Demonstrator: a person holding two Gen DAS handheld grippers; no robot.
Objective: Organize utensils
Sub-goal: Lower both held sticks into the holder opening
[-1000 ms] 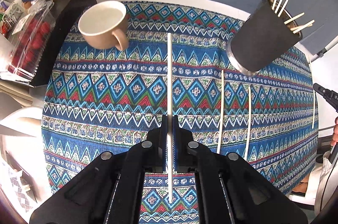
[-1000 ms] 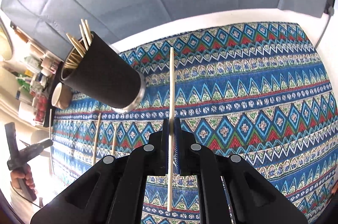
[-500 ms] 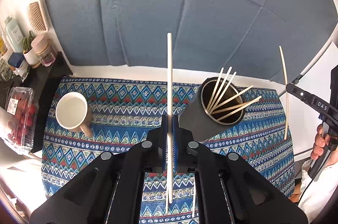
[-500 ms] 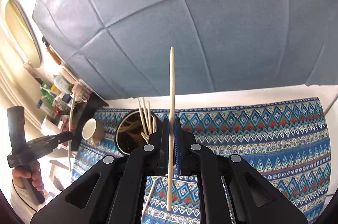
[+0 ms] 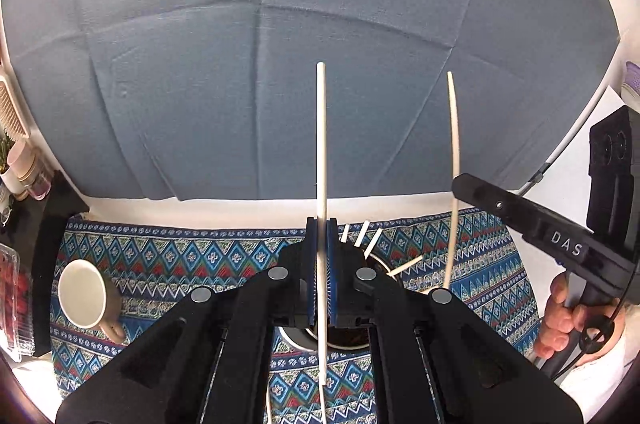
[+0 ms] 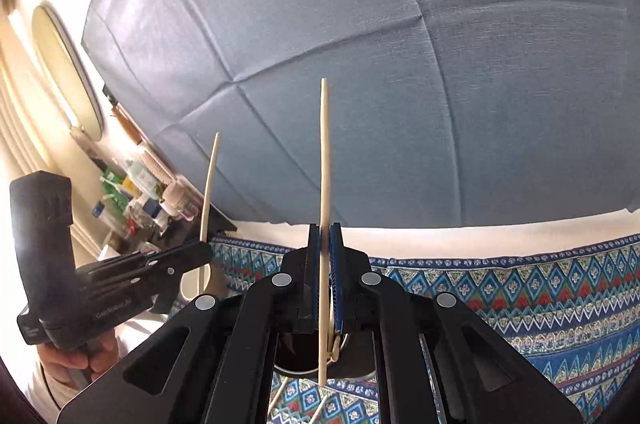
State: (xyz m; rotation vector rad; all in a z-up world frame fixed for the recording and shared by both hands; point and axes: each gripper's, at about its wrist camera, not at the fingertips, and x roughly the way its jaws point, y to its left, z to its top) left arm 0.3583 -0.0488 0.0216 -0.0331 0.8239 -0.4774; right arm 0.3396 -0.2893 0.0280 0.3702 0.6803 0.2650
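Left wrist view: the left gripper [image 5: 321, 280] is clamped on an upright chopstick [image 5: 321, 144] above the black holder [image 5: 340, 344]; the right gripper [image 6: 325, 280] pinches another chopstick [image 6: 325, 152]. Best to centre each lower tip over the opening before releasing.

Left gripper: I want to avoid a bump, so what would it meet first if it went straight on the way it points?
Probably the black cup holding sticks, just below and ahead of the left gripper, which is shut on a stick; depth is uncertain.
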